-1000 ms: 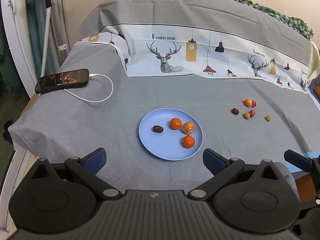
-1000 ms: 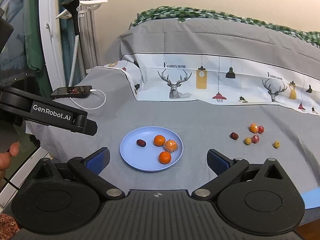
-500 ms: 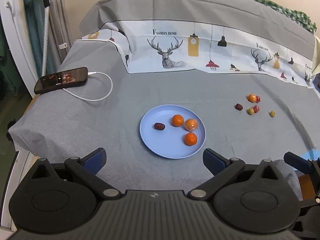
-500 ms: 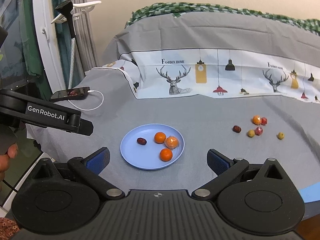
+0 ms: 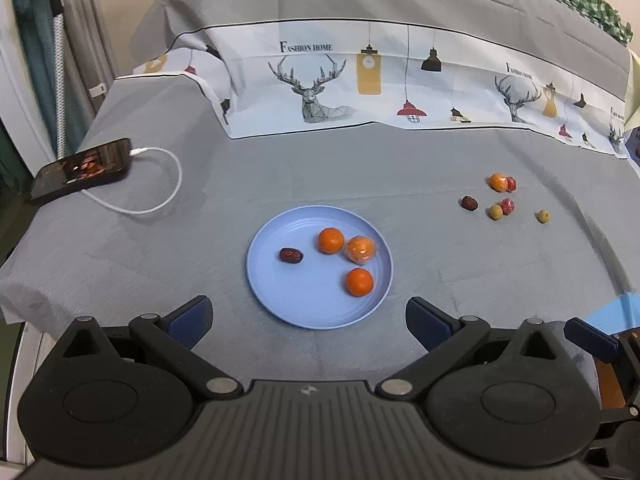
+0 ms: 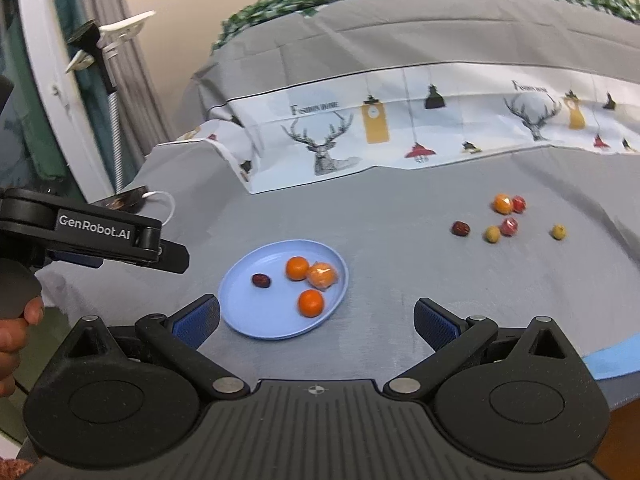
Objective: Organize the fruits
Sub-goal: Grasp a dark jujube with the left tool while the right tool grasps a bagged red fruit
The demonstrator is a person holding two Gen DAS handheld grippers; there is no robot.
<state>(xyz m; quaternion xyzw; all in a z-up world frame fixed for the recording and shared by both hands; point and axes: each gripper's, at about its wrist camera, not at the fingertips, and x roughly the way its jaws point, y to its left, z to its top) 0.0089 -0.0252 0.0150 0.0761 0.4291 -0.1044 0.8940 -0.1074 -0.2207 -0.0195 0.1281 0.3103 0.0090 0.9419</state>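
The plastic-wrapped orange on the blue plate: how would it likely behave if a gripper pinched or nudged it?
The wrapped orange shows a glossy, crinkled film, so pads may slip on it. It looks round, so a nudge would probably roll it, though it seems to touch the bare orange beside it, which may block it. The blue plate has a raised rim that should contain it.

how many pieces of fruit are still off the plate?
6, all loose on the grey cloth right of the blue plate: a wrapped orange one touching a red one, a dark date, a yellow-green one beside another red one, and a lone yellow-green one.
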